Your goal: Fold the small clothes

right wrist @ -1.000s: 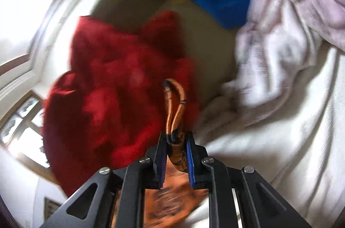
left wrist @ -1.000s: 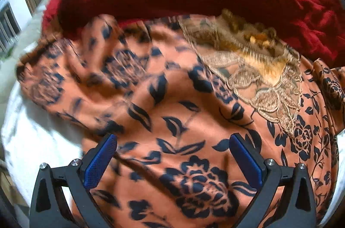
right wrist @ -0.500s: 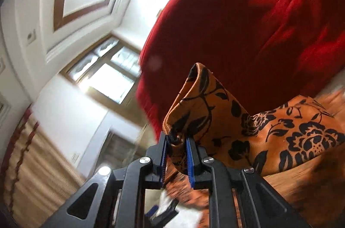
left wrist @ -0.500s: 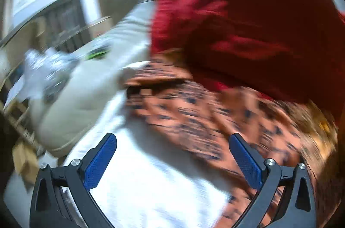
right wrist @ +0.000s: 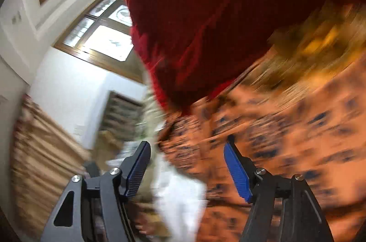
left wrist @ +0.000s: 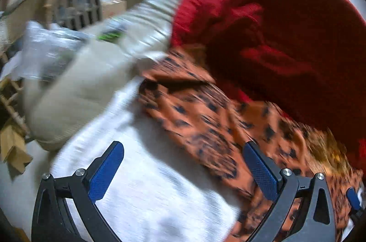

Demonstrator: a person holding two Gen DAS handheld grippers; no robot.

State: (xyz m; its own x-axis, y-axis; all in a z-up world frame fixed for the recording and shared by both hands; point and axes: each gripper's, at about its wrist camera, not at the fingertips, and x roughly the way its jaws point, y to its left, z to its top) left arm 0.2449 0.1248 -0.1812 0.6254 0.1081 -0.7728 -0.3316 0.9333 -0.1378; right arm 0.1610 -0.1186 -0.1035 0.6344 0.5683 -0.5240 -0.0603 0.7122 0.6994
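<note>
An orange garment with a dark blue flower print point(left wrist: 201, 125) lies on the white sheet point(left wrist: 146, 196), blurred by motion. Its gold lace part point(left wrist: 324, 150) shows at the right. My left gripper point(left wrist: 183, 164) is open above the sheet and the garment's edge, with nothing between its fingers. In the right wrist view the same orange garment point(right wrist: 286, 141) fills the lower right. My right gripper point(right wrist: 187, 164) hovers over its edge; its jaws are opening and the pads press on no cloth. A blue pad of the right gripper point(left wrist: 353, 197) peeks in at the left view's right edge.
A big red blanket point(left wrist: 274, 31) is heaped behind the garment, also in the right wrist view point(right wrist: 228, 13). A beige cushion point(left wrist: 91, 86) lies at the bed's left side, with clutter and cardboard point(left wrist: 13, 150) beyond. A window point(right wrist: 103, 36) and a curtain point(right wrist: 43, 162) are at left.
My right gripper was shut on a fold of the orange garment; it carried it across, and its jaws now stand apart off the cloth. My left gripper swung left to the garment's edge.
</note>
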